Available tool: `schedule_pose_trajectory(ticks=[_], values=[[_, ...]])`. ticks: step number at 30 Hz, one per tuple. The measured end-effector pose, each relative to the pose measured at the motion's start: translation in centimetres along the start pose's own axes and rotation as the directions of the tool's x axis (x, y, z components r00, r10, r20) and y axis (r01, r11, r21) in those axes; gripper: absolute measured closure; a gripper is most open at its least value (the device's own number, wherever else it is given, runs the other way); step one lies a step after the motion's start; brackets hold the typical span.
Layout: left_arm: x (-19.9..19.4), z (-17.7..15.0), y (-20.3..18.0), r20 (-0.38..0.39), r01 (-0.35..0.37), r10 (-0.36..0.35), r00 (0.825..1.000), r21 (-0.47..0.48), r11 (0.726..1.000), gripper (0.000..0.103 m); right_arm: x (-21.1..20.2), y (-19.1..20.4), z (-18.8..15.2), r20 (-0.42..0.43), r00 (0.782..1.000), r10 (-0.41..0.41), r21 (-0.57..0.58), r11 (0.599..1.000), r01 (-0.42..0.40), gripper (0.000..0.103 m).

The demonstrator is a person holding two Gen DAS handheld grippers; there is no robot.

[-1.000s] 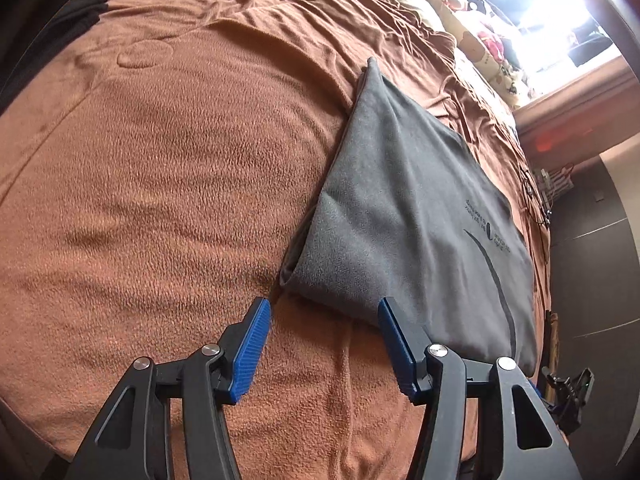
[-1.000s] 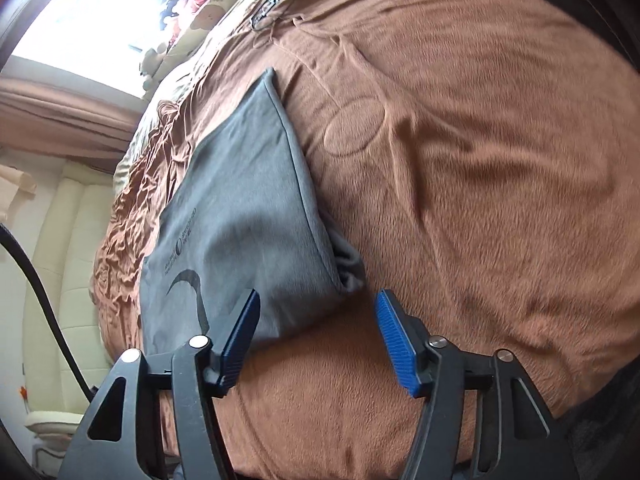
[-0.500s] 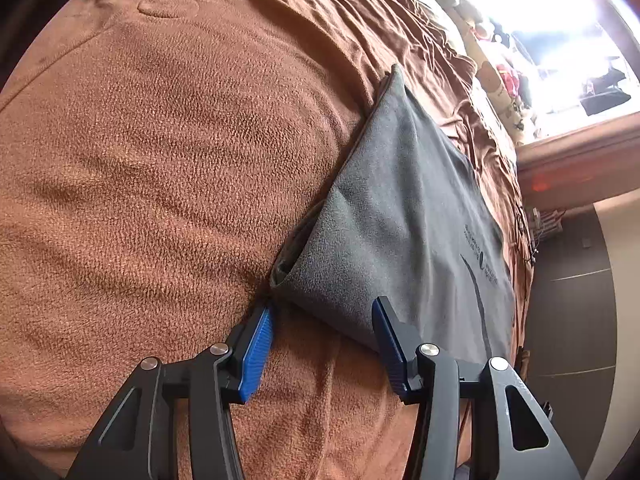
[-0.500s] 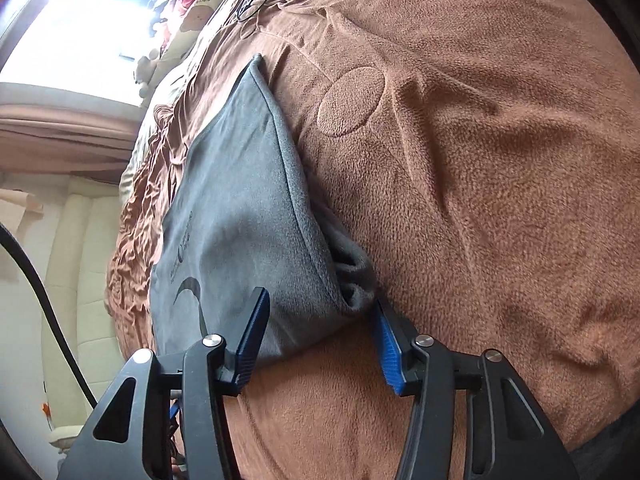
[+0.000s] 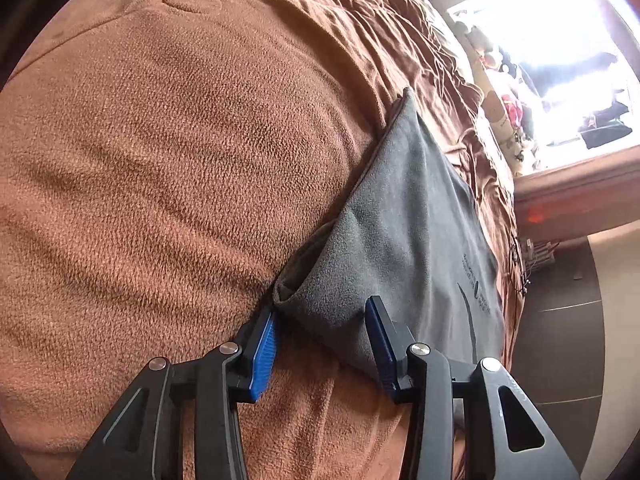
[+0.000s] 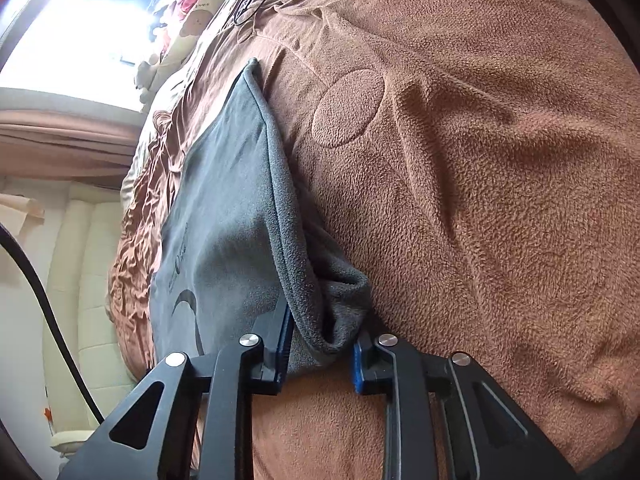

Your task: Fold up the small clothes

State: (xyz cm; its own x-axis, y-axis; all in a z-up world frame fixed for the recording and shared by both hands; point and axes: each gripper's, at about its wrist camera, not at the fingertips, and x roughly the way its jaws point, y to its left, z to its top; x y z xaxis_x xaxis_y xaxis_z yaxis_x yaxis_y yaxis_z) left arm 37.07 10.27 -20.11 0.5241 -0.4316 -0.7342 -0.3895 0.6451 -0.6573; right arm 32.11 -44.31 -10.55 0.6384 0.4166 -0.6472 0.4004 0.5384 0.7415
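A grey folded garment [image 5: 404,232] with a dark printed logo lies on a brown fleece blanket [image 5: 180,152]. My left gripper [image 5: 320,336] is open, its blue-padded jaws on either side of the garment's near left corner, which reaches in between them. In the right wrist view my right gripper [image 6: 320,344] has its jaws partly closed around the bunched near right corner of the garment [image 6: 240,216], pads at or close to the cloth. The blanket [image 6: 480,184] spreads to the right.
The blanket covers a bed with wrinkles toward the far side. Stuffed toys [image 5: 500,108] line the far edge below a bright window [image 6: 80,20]. A cream padded wall [image 6: 92,264] and a black cable [image 6: 44,300] show at the left of the right wrist view.
Both grippers have moved forward and down onto the near corners of the garment. The right jaws have narrowed around the bunched corner; the left jaws stay wide.
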Motion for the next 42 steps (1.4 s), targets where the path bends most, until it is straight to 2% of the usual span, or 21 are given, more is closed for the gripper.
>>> schedule_pose_trajectory(ticks=[4,6,8,11,18,31,42], values=[[0.1,0.0,0.5,-0.001,-0.003,0.003,1.000,-0.006,1.000,0.063,0.0,-0.3,-0.2,0.003,1.000,-0.001,-0.003,1.000,0.001,0.085],[0.3,0.3,0.6,0.007,-0.009,0.009,1.000,-0.010,1.000,0.069,-0.2,-0.3,-0.1,0.010,1.000,-0.002,-0.005,1.000,0.002,0.092],[0.3,0.5,0.5,0.020,-0.032,0.032,0.999,-0.004,0.999,0.086,-0.5,-0.1,-0.1,0.021,1.000,0.011,-0.015,1.000,-0.011,0.098],[-0.1,0.6,0.3,0.033,-0.034,0.033,0.999,0.015,0.999,0.095,-1.3,0.6,-0.1,0.044,0.999,0.022,-0.065,0.998,-0.019,0.099],[-2.6,0.1,-0.5,0.097,0.001,-0.008,0.995,0.077,0.997,0.097,-3.4,1.1,-0.5,0.082,0.995,0.058,-0.113,0.992,-0.049,0.101],[-7.5,-1.2,-0.3,0.136,0.078,-0.092,0.986,0.103,0.992,0.098,-5.3,2.0,-2.2,0.069,0.995,0.074,-0.169,0.984,-0.061,0.101],[-11.7,-3.2,2.1,0.177,0.101,-0.119,0.977,0.105,0.989,0.098,-7.1,1.8,-4.8,0.058,0.996,0.073,-0.194,0.979,-0.061,0.101]])
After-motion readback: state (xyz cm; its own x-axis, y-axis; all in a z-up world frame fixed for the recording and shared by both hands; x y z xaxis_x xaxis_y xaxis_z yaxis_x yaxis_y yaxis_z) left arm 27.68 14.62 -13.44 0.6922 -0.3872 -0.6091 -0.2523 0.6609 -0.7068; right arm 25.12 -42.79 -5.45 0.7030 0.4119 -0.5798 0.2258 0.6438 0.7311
